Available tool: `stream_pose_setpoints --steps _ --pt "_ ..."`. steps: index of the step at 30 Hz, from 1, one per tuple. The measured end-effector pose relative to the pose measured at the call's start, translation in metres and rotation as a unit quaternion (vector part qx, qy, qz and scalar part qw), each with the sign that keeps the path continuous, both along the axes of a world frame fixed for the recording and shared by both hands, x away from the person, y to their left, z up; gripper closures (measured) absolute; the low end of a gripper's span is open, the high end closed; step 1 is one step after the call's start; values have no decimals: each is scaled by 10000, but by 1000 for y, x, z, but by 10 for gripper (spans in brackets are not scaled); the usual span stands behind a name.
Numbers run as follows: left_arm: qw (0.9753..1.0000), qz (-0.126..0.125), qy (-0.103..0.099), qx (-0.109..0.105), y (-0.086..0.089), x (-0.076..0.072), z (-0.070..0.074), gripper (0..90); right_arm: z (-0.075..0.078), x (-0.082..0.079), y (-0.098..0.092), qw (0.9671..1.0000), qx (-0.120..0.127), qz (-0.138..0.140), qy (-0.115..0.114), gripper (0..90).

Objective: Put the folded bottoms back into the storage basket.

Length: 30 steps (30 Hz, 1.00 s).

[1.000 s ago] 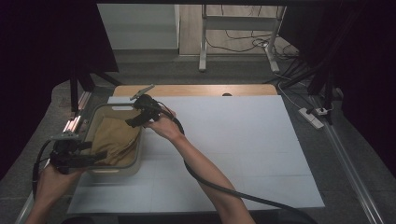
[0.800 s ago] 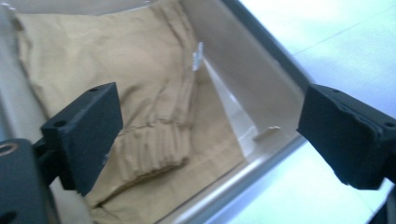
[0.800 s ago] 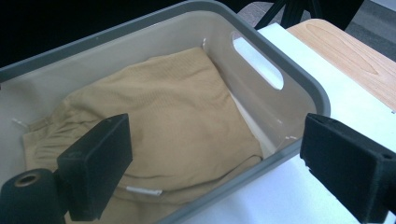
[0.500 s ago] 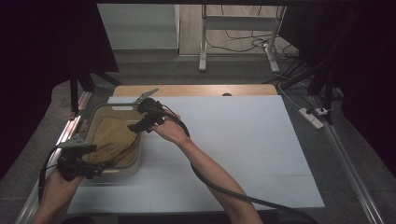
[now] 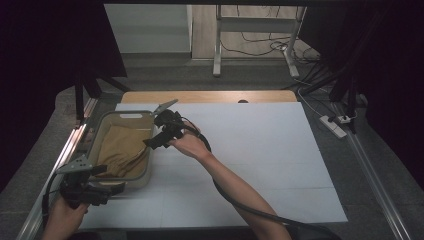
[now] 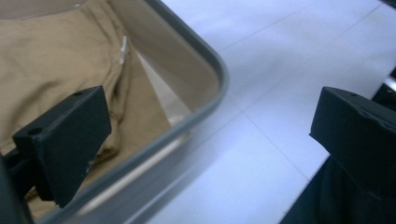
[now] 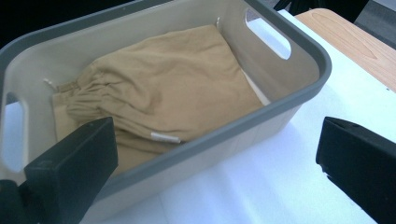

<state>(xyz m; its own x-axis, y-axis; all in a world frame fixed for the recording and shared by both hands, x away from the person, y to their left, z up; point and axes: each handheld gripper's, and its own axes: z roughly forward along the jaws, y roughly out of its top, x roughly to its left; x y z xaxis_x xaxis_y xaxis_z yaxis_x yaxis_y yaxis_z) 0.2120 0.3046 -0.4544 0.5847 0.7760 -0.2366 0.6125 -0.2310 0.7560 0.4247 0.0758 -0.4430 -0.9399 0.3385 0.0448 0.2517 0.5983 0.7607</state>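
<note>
Tan cloth (image 7: 159, 93) lies bunched in the grey bin (image 5: 112, 186), which sits at about nine o'clock on the white sheet (image 5: 260, 150). Both my grippers are wide open and hold nothing. The right gripper (image 5: 161, 134) hangs over the bin's three o'clock rim, and in the right gripper view one jaw sits over the bin while the other is out over the sheet. The left gripper (image 5: 95, 186) is at the bin's six o'clock corner; in the left gripper view its jaws straddle the rim (image 6: 205, 107), one above the cloth, the other above the sheet. I judge this as the reach before a grab: nothing is gripped yet. Next I'd tip the right gripper down into the bin, bring both jaws onto a fold of cloth near the elastic edge, and close before lifting.
</note>
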Motion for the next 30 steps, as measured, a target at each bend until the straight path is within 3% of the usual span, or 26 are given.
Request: stream_pose_setpoints --steps 13,23,30 --pt "9991 26 -69 -410 -1 -28 -8 0 1 -22 -23 9996 -144 204 -132 0" --pt "9993 101 -27 -358 -1 -40 -20 0 -2 -40 -40 9997 61 238 -51 0" --pt "9996 79 -193 -168 -4 -43 -20 0 -3 -56 -52 9994 55 318 -138 0"
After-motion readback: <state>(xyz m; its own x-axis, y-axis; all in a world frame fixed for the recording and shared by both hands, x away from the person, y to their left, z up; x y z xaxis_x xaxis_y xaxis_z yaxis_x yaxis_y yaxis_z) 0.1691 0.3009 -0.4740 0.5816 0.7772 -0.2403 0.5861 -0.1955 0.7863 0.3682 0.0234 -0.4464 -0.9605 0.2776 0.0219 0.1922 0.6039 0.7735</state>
